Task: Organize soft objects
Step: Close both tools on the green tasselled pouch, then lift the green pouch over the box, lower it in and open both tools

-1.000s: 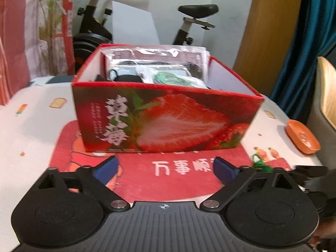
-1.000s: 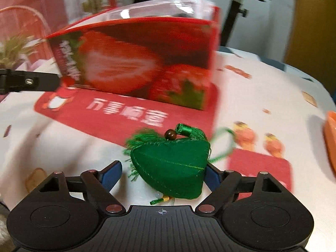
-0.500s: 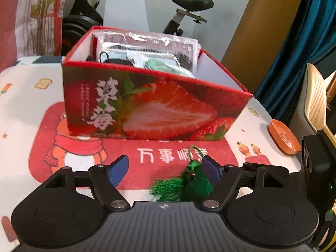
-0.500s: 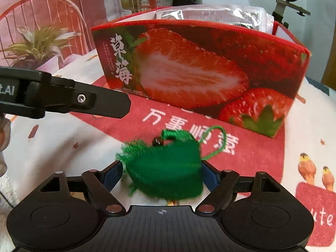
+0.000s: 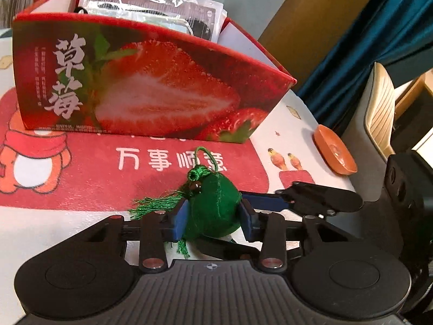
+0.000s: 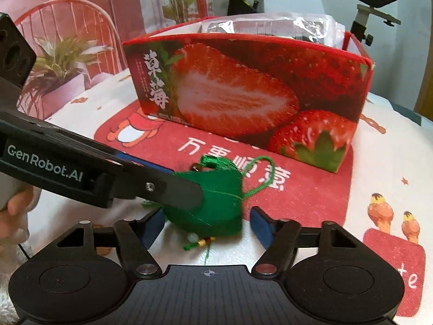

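Observation:
A green stuffed sachet [image 5: 213, 203] with a tassel and a loop cord sits over the red mat, in front of the strawberry-printed box [image 5: 162, 94]. My left gripper [image 5: 213, 222] is closing, and both blue pads press on the sachet's sides. One finger of the right gripper [image 5: 311, 197] reaches in from the right. In the right wrist view the sachet [image 6: 216, 205] lies between the pads of my right gripper [image 6: 207, 224], whose jaws are closing; a thin gap shows at the right-hand pad. The left gripper's finger [image 6: 162, 189] crosses the sachet's top. The box [image 6: 243, 89] holds clear plastic packets.
A red printed mat [image 5: 108, 178] lies on the white patterned tablecloth. An orange dish [image 5: 335, 154] sits by the table's right edge, with a chair [image 5: 379, 113] beyond. A potted plant [image 6: 59, 59] and an exercise bike [image 6: 373, 0] stand behind. A hand [image 6: 10, 216] shows at left.
My left gripper came down onto the sachet and closed its pads on it. The right gripper's jaws narrowed, and its view swung toward the box's front.

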{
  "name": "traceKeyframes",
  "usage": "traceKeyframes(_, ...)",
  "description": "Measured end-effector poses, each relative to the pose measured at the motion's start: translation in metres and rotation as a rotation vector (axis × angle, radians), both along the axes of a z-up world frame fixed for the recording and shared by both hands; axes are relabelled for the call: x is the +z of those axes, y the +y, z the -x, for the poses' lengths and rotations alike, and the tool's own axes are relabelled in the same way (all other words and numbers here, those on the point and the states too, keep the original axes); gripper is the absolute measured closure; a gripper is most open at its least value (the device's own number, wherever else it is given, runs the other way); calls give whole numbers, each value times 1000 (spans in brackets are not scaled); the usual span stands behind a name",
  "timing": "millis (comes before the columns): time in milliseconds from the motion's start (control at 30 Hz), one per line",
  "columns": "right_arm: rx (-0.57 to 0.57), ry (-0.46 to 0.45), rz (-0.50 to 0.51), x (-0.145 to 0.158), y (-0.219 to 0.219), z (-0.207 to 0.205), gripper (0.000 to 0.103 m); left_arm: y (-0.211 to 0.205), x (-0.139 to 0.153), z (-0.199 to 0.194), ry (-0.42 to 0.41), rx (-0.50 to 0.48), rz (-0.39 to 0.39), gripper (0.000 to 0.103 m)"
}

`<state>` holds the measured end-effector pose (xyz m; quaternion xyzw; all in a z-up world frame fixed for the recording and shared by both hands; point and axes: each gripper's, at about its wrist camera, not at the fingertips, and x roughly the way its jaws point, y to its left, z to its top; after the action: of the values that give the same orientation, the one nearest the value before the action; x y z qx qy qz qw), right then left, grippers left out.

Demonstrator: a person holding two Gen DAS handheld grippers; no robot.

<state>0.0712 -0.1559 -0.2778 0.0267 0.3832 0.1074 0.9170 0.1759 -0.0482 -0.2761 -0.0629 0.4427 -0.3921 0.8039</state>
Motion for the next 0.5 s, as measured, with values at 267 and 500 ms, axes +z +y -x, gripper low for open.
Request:
traceKeyframes(267,-8,-105,-22,39,10,-10,48,18,38,-7,-74,39,67,61)
traceKeyframes(500,-7,-313,-25,119,16,-34,48,31,119,-18,-321,83,119,61)
